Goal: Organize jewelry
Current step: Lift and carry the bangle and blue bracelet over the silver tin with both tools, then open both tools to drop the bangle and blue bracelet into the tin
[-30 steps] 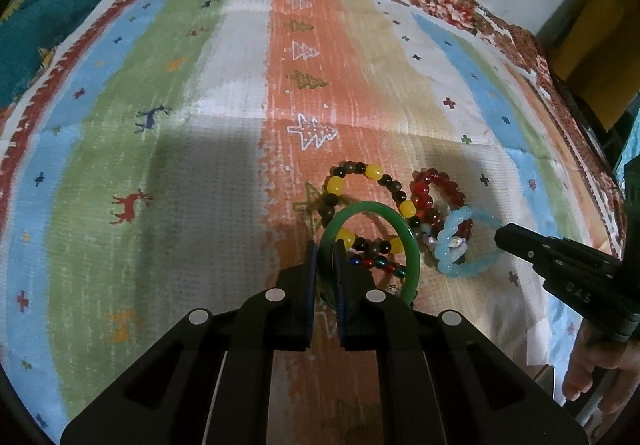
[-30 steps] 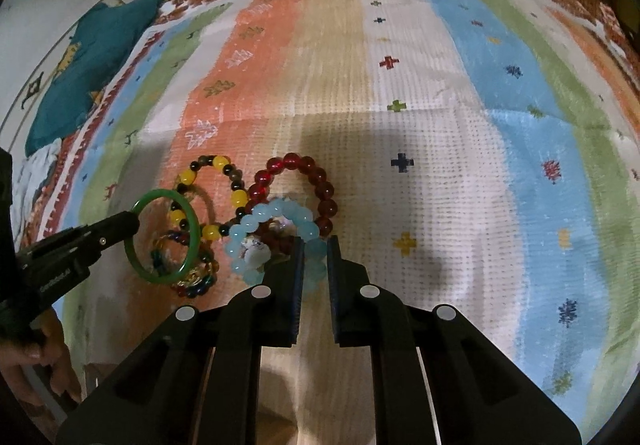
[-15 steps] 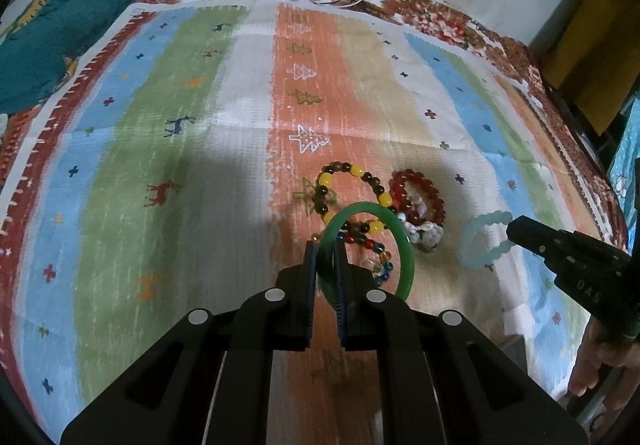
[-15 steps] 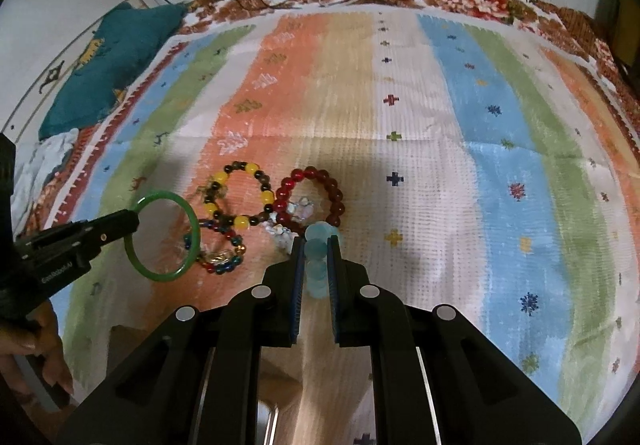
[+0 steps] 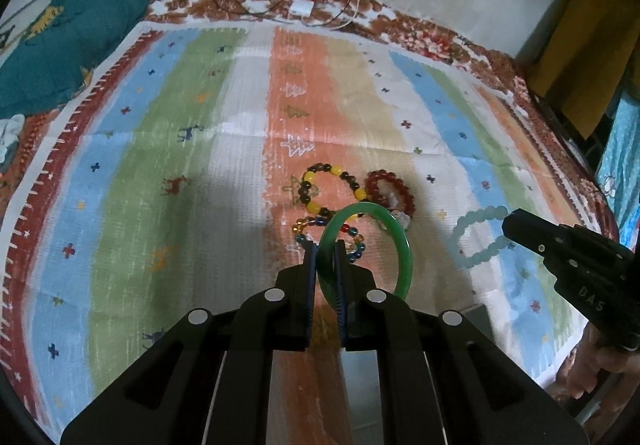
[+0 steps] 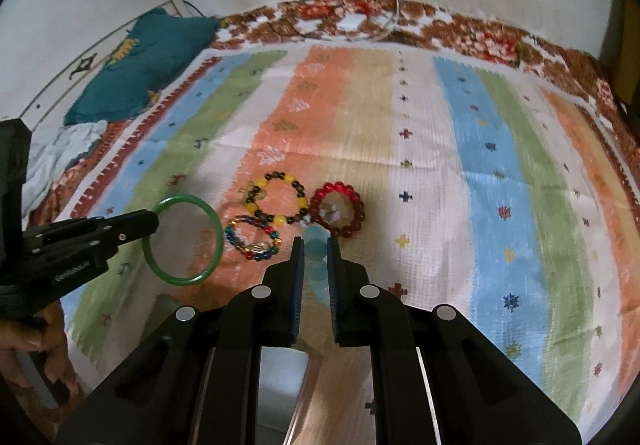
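1. Jewelry was split: green bangle (image 5: 402, 245) pinched by its rim in the left gripper (image 5: 325, 277), hanging clear of the striped cloth (image 5: 160, 149); pale blue bead bracelet (image 5: 476, 241) clamped between the jaws of the right gripper (image 6: 316, 265), also off the cloth.
2. Three bracelets lay mid-cloth on the orange stripe, well away from every edge: yellow-and-dark bead bracelet (image 6: 278, 199), red bead bracelet (image 6: 338, 213), multicolour bead bracelet (image 6: 252, 241), all touching or nearly so.
3. Risk: the bangle looked smooth and hard, gripped on a thin edge, so a tilt or jolt could let it slip and drop onto the pile.
4. Risk: the blue bracelet was likely elastic; held by one or two beads, it could roll out of the pads.
5. Risk: setting either down too near the cluster could tangle or scatter it.
6. Both grippers hung near each other; crossing paths could knock the rings together.
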`<state>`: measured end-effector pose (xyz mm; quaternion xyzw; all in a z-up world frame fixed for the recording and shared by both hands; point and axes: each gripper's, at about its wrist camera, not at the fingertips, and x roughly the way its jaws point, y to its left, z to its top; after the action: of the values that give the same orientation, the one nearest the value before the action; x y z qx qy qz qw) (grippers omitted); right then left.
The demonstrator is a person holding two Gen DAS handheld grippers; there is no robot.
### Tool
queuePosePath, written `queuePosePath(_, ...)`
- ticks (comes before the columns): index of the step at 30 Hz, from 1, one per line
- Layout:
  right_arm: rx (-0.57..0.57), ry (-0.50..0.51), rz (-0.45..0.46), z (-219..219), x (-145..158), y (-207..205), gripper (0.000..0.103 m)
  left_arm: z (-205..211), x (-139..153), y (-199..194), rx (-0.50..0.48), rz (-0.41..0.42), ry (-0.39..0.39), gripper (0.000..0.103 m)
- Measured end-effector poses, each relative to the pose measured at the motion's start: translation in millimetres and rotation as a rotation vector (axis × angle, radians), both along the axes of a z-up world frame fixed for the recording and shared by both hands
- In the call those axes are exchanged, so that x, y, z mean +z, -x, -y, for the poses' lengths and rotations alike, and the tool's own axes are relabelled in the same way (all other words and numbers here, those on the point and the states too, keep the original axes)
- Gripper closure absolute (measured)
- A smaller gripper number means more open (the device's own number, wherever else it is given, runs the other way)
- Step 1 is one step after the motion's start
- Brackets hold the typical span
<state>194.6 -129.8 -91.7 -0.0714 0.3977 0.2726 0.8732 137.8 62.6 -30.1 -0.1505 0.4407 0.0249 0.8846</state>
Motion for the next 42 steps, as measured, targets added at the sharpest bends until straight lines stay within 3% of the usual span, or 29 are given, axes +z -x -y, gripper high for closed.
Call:
queuePosePath(9, 0.053, -0.046, 0.035, 5, 20, 29, 0.091, 11, 14, 28, -0.01, 0.039, 0.008, 0.095)
queuePosePath(22, 0.134, -0.053, 0.059, 7, 25, 73, 0.091, 28, 19, 57, -0.037, 0.054, 0.002, 0.095)
queuePosePath(33, 0.15, -0.045, -0.005, 12, 10, 82, 0.09, 46, -1, 63, -0.098, -0.019, 0.025, 0.093)
queuePosePath(35, 0.133, -0.048, -0.017, 14, 7, 78, 0.082, 43, -6, 60, -0.078, -0.037, 0.035, 0.089)
queuePosePath(36, 0.126, -0.046, -0.009, 15, 7, 77, 0.067, 41, -7, 60, -0.069, -0.041, 0.035, 0.085)
queuePosePath(37, 0.12, -0.045, -0.002, 16, 8, 77, 0.06, 39, -7, 59, -0.062, -0.043, 0.033, 0.078)
queuePosePath(42, 0.096, -0.037, -0.007, 19, 5, 69, 0.053, 26, -2, 60, -0.021, -0.026, 0.016, 0.066)
